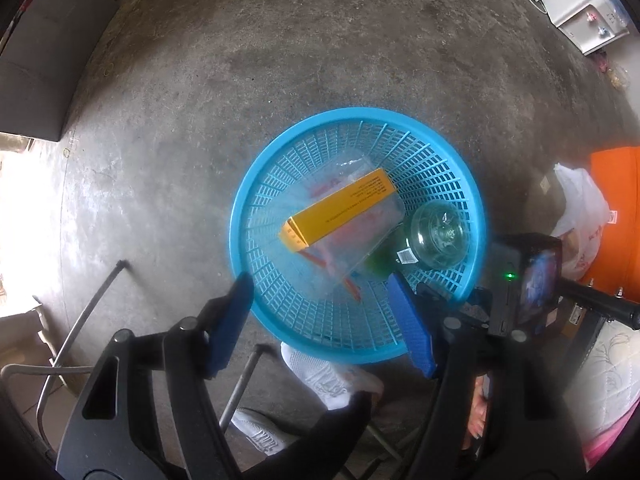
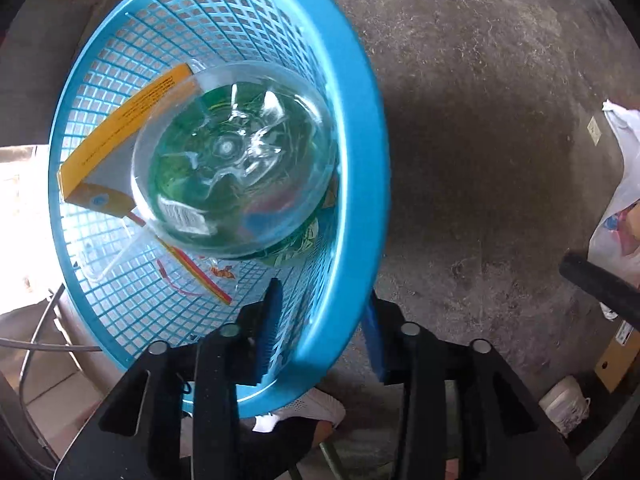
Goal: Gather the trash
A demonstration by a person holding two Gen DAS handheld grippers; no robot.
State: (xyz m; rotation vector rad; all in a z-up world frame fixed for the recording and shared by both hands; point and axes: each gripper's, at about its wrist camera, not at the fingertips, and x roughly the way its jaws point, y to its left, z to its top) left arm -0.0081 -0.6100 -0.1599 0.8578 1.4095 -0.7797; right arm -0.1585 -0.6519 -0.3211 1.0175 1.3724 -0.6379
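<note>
While the right tool [image 2: 322,332] straddles the blue basket [image 2: 360,184] rim unclamped and the left tool [image 1: 324,320] hangs released, the bottle [image 2: 232,156] could tip out.

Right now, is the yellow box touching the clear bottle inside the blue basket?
Cannot tell. In the right wrist view the clear bottle overlaps the yellow box in the blue basket, but that may be only overlap.

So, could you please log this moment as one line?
basket: holds bottle, yellow box | right gripper: straddles rim, open | left gripper: open, empty
</note>
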